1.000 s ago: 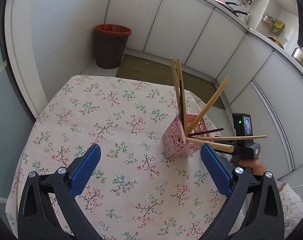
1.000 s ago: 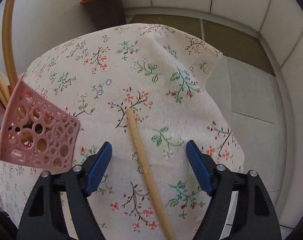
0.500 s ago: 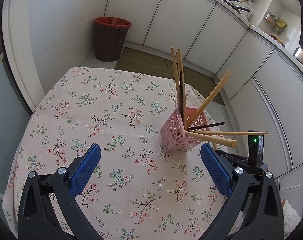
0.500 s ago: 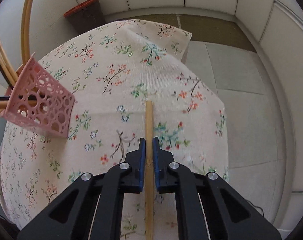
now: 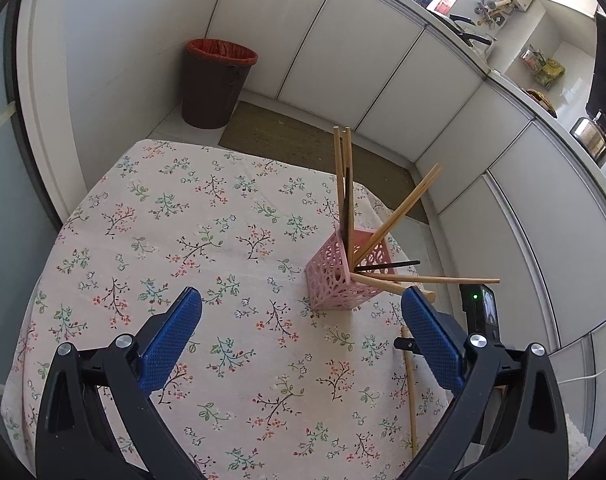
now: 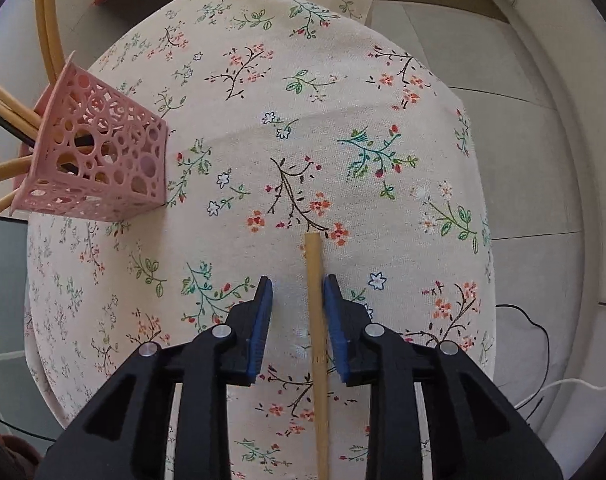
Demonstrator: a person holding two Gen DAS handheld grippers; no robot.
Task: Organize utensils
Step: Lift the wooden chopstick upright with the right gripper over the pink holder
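A pink openwork holder stands near the right edge of the flowered tablecloth, with several wooden and black chopsticks fanning out of it. One loose wooden chopstick lies flat on the cloth. My right gripper points down over it, its jaws opening. The stick sits between the blue pads close to the right one, with a clear gap on the left. My left gripper hovers wide open over the table's near side, holding nothing.
A dark bin with a red liner and a brown floor mat sit beyond the table by white cabinets. The table edge drops off just right of the holder. Cables lie on the tiled floor.
The right gripper closed on the loose chopstick and its jaws have since parted; the stick now lies along the cloth between them. The left gripper has hardly moved.
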